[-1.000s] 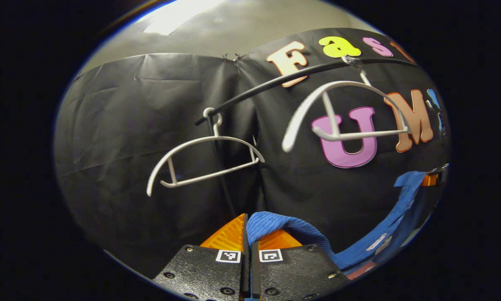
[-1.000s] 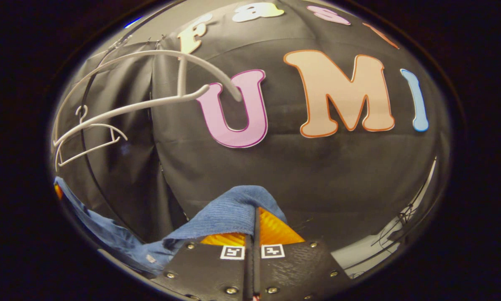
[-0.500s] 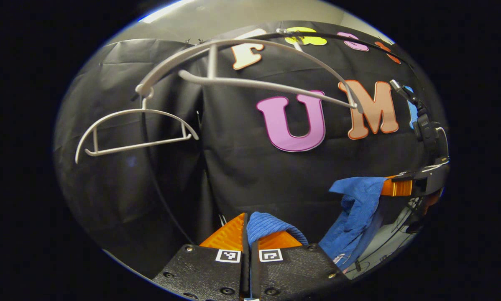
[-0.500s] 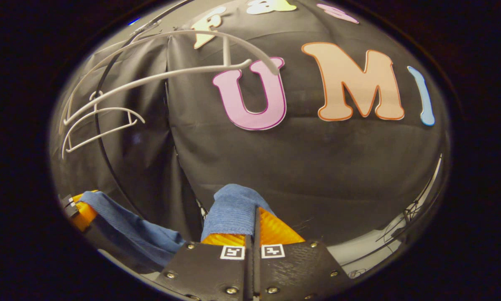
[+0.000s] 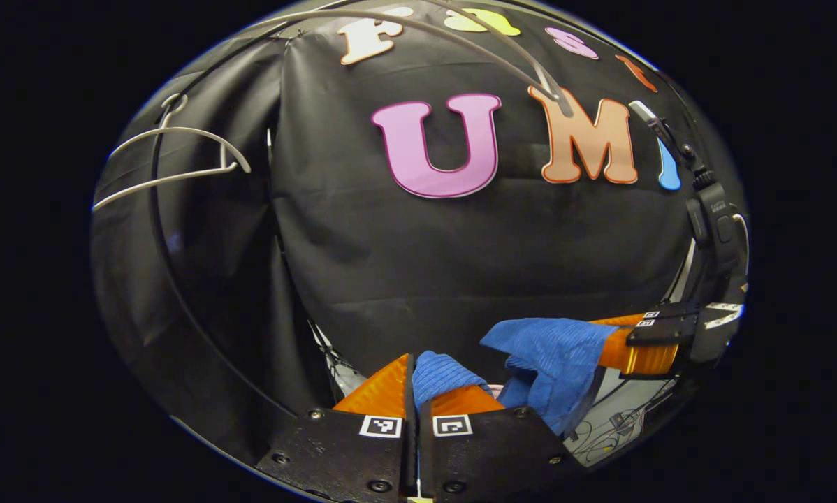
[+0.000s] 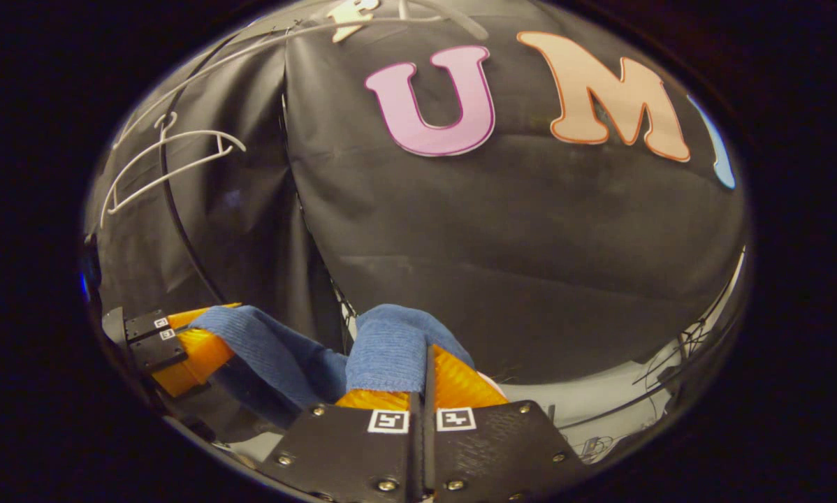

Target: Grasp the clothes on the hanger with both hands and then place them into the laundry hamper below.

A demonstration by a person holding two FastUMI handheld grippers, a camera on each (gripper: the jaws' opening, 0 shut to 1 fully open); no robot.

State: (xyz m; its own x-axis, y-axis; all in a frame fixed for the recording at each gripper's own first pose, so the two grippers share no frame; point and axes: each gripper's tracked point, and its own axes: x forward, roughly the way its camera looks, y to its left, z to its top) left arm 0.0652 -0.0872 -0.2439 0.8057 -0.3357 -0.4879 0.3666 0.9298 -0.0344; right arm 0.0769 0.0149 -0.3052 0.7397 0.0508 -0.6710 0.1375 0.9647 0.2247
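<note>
Two orange fingers of the left tool (image 5: 411, 395) in the left gripper view pinch a fold of the blue garment (image 5: 544, 349), soft and light, sagging between grips. In the right gripper view, the right tool (image 6: 425, 388) clamps another fold; hold the thick bunched edges.

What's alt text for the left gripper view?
The left gripper is shut on a blue garment, which the right gripper also holds at right. A bare white hanger hangs at upper left.

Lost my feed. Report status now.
Left gripper and right gripper both shut on blue garment. Garment off the white hangers. Hamper unseen. No obstruction visible.
</note>
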